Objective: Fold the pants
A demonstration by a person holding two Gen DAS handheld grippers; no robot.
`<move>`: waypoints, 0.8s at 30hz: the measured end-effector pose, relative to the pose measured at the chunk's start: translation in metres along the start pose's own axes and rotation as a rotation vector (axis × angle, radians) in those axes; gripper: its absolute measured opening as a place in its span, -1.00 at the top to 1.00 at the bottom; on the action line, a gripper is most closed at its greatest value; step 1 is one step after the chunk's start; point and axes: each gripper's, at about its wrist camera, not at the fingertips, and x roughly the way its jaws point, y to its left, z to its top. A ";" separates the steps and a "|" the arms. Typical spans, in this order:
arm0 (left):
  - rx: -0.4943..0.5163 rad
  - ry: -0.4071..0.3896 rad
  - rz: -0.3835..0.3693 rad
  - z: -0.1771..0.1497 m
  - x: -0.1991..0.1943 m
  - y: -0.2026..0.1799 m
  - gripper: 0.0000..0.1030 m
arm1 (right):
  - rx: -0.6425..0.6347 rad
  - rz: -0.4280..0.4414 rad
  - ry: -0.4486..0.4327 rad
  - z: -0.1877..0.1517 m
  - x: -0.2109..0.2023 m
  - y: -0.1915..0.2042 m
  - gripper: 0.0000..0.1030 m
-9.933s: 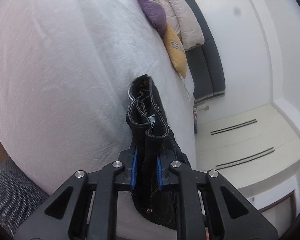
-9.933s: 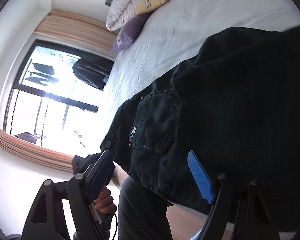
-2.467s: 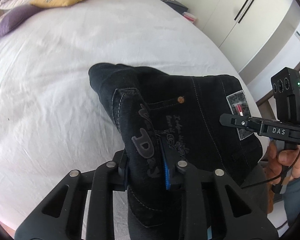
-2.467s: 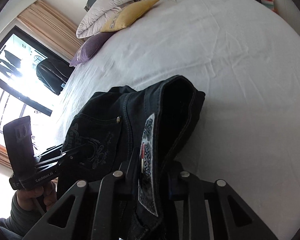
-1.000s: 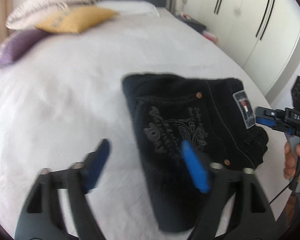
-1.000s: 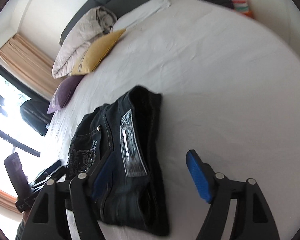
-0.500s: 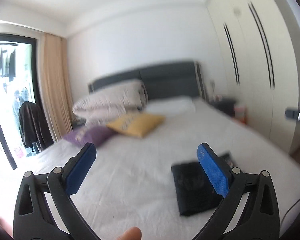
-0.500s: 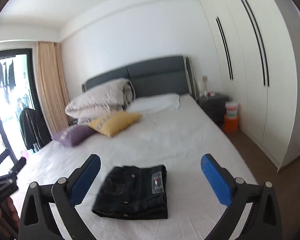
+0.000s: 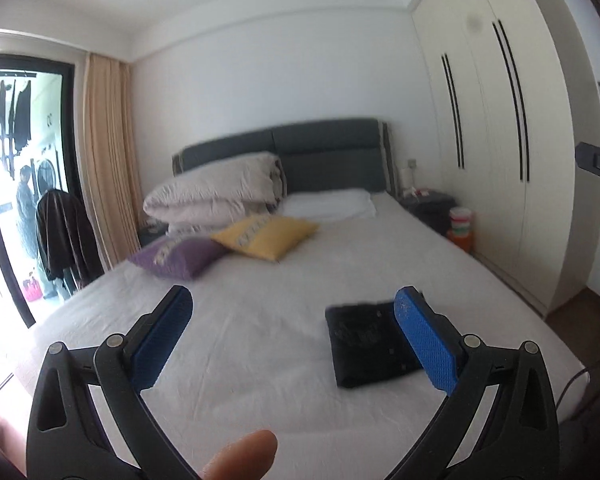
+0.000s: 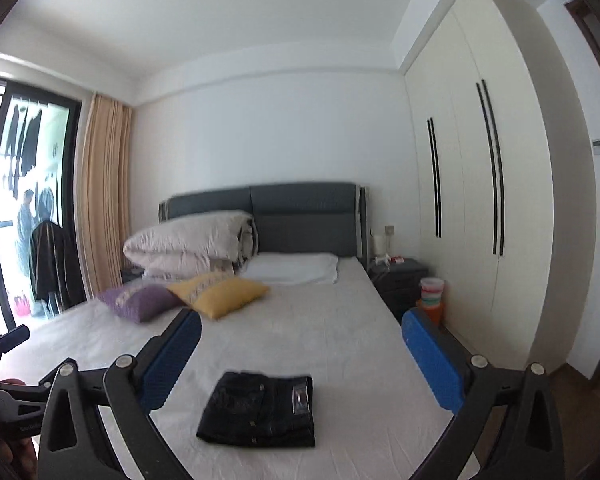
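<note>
My left tongs (image 9: 292, 312) are spread wide with nothing between the blue pads (image 9: 424, 344), held up off the bed and looking toward the headboard. My right tongs (image 10: 300, 340) are released the same way, jaws far apart and empty. A fingertip (image 9: 242, 458) shows at the bottom edge of the left wrist view, at about 6 o'clock.

The black denim pants (image 10: 260, 414) lie folded into a compact rectangle on the white bed sheet (image 10: 320, 332), near the foot of the bed. In the right wrist view they sit at 6 o'clock, between and beyond the two pads, touched by neither; a small pale label faces up on the right part of the bundle. In the left wrist view the pants (image 9: 366, 346) are at about 4 o'clock, partly behind the right-hand pad.

Well apart from the pants, toward 12 o'clock, are a yellow cushion (image 10: 220, 292), a purple cushion (image 10: 138, 300) to its left, a rolled cream duvet (image 10: 188, 246) and a white pillow (image 10: 296, 268) against the dark grey padded headboard (image 10: 300, 216). White wardrobe doors with black handles (image 10: 480, 200) fill the 3 o'clock side; a beige curtain (image 10: 104, 200) and a glass door are at 9 o'clock.
</note>
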 end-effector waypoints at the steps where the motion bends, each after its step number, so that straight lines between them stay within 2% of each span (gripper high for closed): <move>1: 0.002 0.036 -0.013 -0.004 0.002 -0.003 -1.00 | 0.000 -0.003 0.030 -0.003 0.001 0.003 -1.00; 4: -0.062 0.186 -0.059 -0.017 0.018 -0.005 -1.00 | 0.020 -0.026 0.152 -0.024 0.014 0.009 -1.00; 5: -0.081 0.222 -0.067 -0.021 0.022 -0.005 -1.00 | 0.040 -0.038 0.224 -0.035 0.024 0.009 -1.00; 7: -0.082 0.275 -0.056 -0.029 0.026 -0.009 -1.00 | 0.084 -0.043 0.342 -0.054 0.036 0.007 -1.00; 10: -0.084 0.317 -0.061 -0.039 0.031 -0.015 -1.00 | 0.130 -0.051 0.460 -0.078 0.043 0.006 -1.00; 17: -0.112 0.381 -0.106 -0.056 0.048 -0.021 -1.00 | 0.078 -0.051 0.478 -0.094 0.035 0.023 -1.00; 24: -0.111 0.412 -0.100 -0.064 0.073 -0.024 -1.00 | 0.066 -0.043 0.482 -0.100 0.037 0.028 -1.00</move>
